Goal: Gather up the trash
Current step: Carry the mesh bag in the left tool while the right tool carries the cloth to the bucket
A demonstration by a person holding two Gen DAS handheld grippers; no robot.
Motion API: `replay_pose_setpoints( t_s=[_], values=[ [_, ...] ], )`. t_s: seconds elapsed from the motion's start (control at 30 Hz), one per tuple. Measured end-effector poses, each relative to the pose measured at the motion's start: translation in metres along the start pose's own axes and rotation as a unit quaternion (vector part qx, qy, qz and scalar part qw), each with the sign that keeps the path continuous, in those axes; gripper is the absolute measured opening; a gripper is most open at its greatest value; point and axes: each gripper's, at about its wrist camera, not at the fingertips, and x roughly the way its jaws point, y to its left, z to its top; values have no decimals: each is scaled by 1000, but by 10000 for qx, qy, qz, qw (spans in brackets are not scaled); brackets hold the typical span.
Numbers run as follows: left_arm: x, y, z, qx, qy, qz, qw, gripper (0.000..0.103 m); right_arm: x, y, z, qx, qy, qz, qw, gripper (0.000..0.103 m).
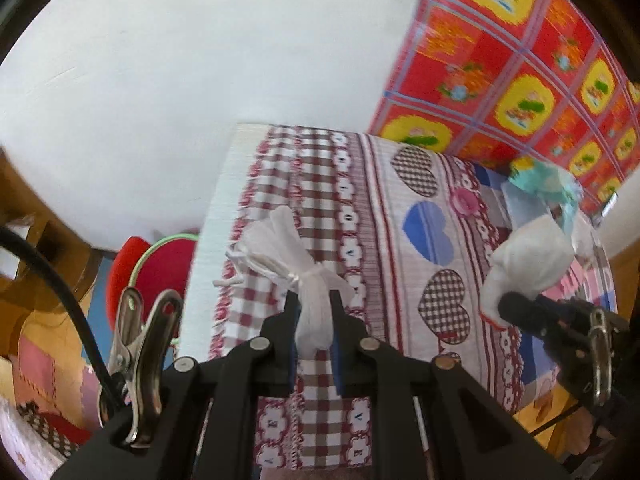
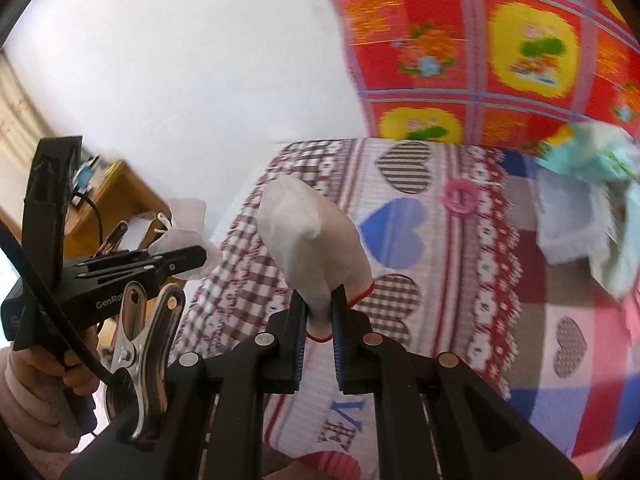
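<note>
Left wrist view: left gripper (image 1: 316,304) fingers clamped on a twisted white bag neck (image 1: 288,256) above the patterned bed (image 1: 400,216); right gripper (image 2: 320,300) pinching another white bundle (image 2: 308,236). Best kept pinched, lifted clear, carried level, apart.

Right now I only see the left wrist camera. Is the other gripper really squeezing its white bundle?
Observer: Yes. The right wrist view shows the right gripper shut on the bundle, with a red hem between the pads.
Operator: Who's holding my gripper?
Observer: A hand in a pink sleeve grips the handle of the left gripper, which pinches its rag.
</note>
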Motion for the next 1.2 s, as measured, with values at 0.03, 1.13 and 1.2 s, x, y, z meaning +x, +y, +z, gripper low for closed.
replay_pose_setpoints(
  t_s=[0.03,1.13,1.2],
  values=[
    [-3,4,-2,-59,-34,67,10000,13,4,6,3,-136,32,84,9999,13],
    [32,235,-18,-1429,147,232,9894,13,167,206,91,-1553,834,790,9812,13],
    [42,244,-17,-1410,195,172,9897,13,185,214,95,-1545,956,777,9803,13]
  ],
)
